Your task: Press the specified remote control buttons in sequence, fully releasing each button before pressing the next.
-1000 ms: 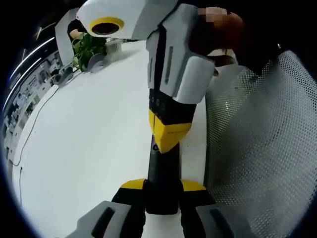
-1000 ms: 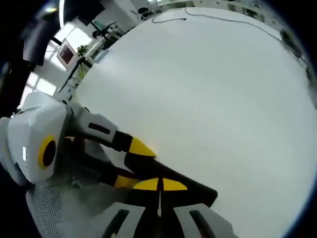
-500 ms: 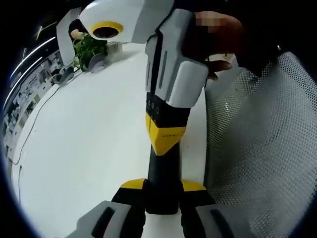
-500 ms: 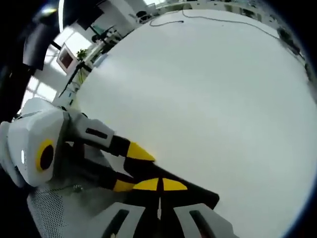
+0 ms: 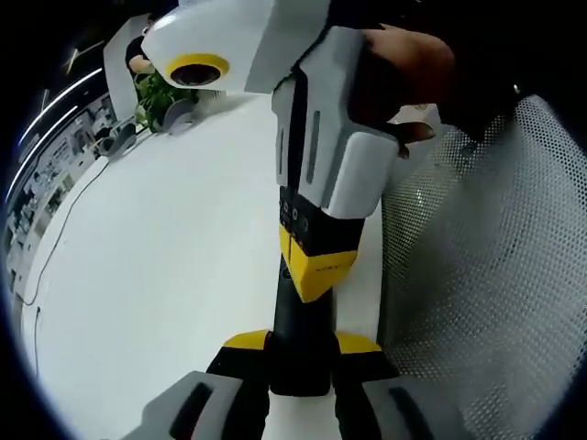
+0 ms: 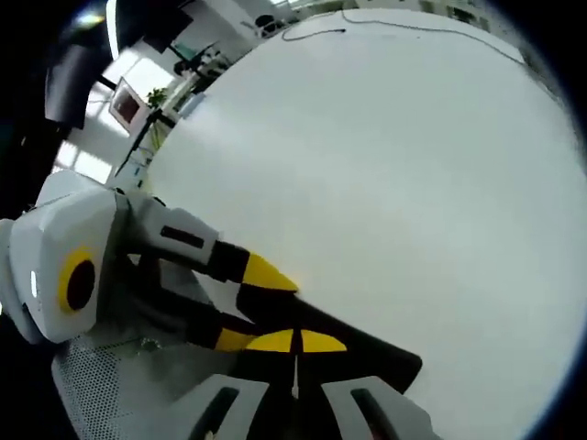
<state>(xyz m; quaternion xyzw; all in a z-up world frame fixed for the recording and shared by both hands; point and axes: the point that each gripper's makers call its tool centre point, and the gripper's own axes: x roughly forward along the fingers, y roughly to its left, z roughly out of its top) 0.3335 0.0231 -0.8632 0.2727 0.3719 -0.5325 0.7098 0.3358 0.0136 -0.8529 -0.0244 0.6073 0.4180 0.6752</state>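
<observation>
1. One black remote control (image 5: pixel 301 353), long and slim, clamped at its near end between the yellow-tipped jaws of the left tongs (image 5: pixel 301 346), stretching away over the white counter (image 5: pixel 156 275).
2. Right tongs (image 5: pixel 315 266) reaching in from the far side in the left gripper view, yellow tips pinched together with no gap, pressed down on the remote's upper face just past a row of small buttons.
3. One hand (image 5: pixel 404 78) wrapped round the white body of the right tongs.
4. In the right gripper view, right tongs (image 6: pixel 294 341) closed tip to tip on the dark remote control (image 6: pixel 367 353); left tongs (image 6: pixel 240 302) entering from the left, gripping the same remote.
5. One leafy green plant (image 5: pixel 165 92) at the far left of the counter.
6. One white mesh surface (image 5: pixel 486 275) along the right.
7. One thin cable (image 6: pixel 367 27) lying on the far part of the counter.
</observation>
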